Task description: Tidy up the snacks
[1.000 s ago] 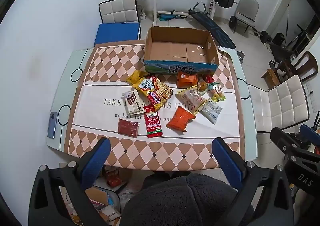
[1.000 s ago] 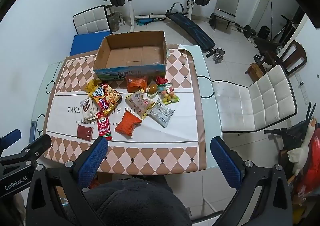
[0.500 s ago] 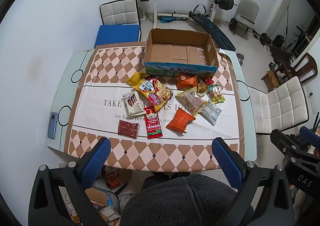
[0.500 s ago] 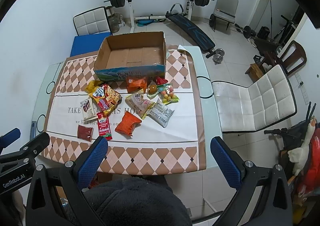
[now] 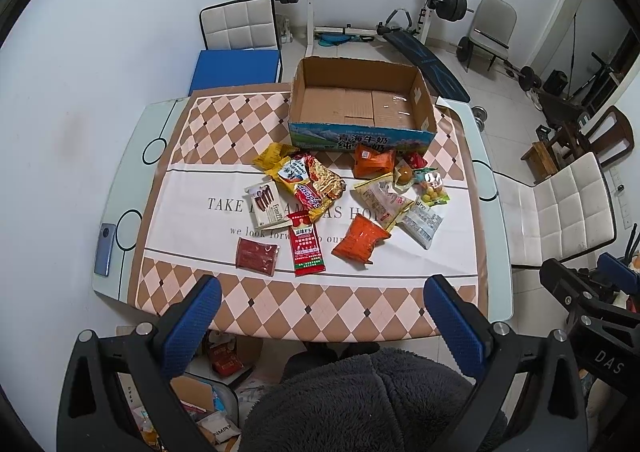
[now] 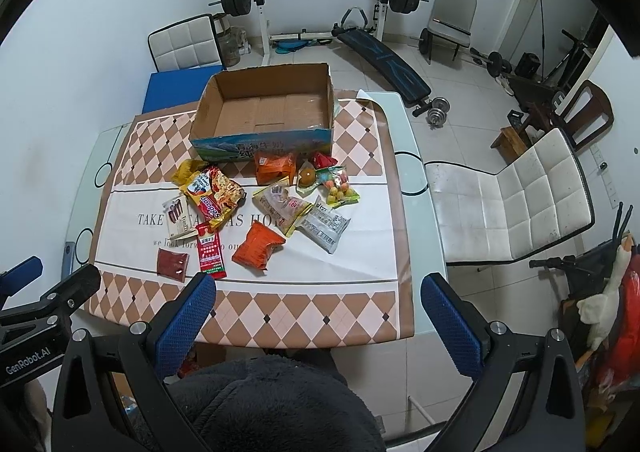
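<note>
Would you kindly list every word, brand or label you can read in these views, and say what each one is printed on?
"TAKE" and "we look forw", partly covered: tablecloth
"青海牛奶": cardboard box
"Franzzi": white biscuit pack
"GenRobot.AI": left tongs
"DAS": right tongs
"NMRX", roughly: packet under the table
Upside-down lettering, uncertain: yellow noodle bag
The remaining packets: too small to read.
</note>
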Tool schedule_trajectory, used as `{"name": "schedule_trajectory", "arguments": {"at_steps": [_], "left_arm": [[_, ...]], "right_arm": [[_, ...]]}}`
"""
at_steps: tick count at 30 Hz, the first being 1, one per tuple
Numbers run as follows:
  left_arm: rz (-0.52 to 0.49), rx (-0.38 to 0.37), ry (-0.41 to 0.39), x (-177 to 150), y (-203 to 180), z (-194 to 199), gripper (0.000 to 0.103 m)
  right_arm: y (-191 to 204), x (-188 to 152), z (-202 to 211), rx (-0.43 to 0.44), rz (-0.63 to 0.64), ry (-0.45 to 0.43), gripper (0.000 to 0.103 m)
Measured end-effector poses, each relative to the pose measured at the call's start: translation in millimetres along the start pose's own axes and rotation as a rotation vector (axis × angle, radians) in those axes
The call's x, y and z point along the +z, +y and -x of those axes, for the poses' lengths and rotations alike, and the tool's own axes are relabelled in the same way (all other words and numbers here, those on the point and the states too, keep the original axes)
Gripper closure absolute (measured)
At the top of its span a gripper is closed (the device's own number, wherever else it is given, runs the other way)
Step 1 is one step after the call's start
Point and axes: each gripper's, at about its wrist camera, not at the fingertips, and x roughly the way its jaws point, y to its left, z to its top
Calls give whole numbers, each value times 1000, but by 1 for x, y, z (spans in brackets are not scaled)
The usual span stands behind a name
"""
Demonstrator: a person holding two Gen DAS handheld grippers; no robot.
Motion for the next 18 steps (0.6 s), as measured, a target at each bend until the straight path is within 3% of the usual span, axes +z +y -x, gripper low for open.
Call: {"name": "schedule_trajectory", "arguments": {"at_steps": [18], "left_arm": [[0, -3, -3, -1, 1, 1, 0]], "right_arm": [[2, 3, 5, -3, 2, -12, 0]]}}
